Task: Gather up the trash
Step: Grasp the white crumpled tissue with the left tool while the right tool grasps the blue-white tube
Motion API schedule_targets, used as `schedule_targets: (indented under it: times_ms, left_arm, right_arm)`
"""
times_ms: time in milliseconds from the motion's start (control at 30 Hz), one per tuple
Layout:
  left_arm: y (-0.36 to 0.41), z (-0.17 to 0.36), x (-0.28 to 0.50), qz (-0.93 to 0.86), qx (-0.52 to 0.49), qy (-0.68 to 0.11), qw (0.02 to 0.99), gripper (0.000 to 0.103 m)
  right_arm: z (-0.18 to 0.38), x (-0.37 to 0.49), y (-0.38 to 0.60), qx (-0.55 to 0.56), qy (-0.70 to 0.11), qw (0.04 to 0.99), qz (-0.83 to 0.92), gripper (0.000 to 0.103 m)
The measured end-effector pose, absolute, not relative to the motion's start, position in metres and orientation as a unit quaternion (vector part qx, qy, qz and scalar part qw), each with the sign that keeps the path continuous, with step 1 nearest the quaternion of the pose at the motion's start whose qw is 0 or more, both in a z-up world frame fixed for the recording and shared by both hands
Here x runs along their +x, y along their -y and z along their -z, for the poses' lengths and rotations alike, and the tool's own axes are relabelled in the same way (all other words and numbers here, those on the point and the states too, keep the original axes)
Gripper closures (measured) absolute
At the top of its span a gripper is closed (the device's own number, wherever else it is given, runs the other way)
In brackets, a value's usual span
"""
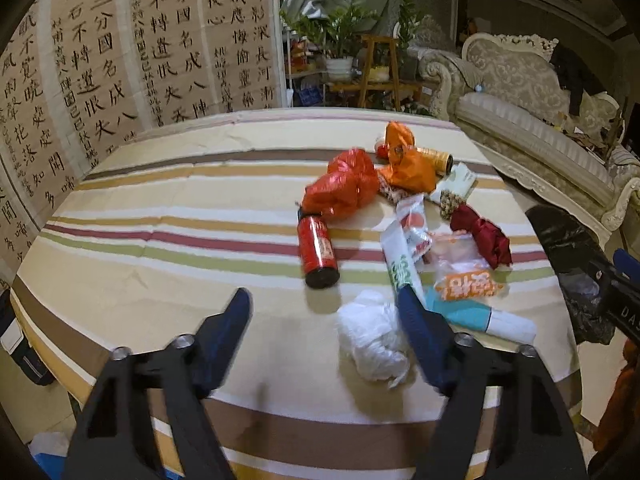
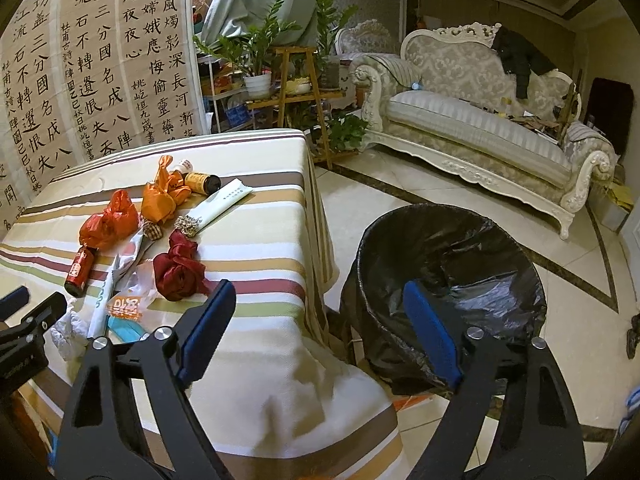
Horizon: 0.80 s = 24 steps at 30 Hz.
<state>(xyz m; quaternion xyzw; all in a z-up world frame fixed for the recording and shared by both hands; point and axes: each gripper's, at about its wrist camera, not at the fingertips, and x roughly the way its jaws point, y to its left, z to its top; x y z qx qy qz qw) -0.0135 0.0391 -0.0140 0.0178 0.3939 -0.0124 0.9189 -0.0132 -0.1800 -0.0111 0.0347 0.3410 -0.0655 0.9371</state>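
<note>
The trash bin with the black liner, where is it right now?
In the right wrist view, the black-lined trash bin stands on the tiled floor right of the striped table, behind the open right gripper.

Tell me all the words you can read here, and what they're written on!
"功盖三分國名成八陣" on a wall scroll.
"江流石不轉遺恨失吞" on the same scroll, the next column.
"嫦娥應悔偷靈藥" on the scroll beside it.
"DAS", cut off at the picture's edge, on the right gripper, as the left wrist view shows it.
Too blurred to read: the labels on the red bottle, the orange packet and the white pouch.
</note>
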Motion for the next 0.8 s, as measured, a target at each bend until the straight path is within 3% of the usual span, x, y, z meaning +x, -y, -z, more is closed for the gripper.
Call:
schedule_targets:
  times_ms: [367,467,533,800]
  left_arm:
    - [-0.033,0.026,-0.016,0.035,0.017,-0.411,0.911,0.032]
    - [-0.031,0.029,-0.016,0.05,0.019,-0.412,0.91,0.048]
    - [-0.031,0.034,-0.015,0.062,0.017,-0.422,0.904,0.066]
    - [-0.042,0.024,-0.026,0.053,0.024,-0.4,0.915,0.068]
  right_arm:
    - [0.014,-0.015,0.178,0.04,-0.342,0.937,0.054,0.021]
    - [0.014,-0.017,0.174,0.04,-0.344,0.937,0.046,0.021]
    - [0.015,-0.017,0.171,0.04,-0.347,0.936,0.041,0.021]
    - [0.019,-0.019,0.152,0.041,-0.361,0.932,0.005,0.028]
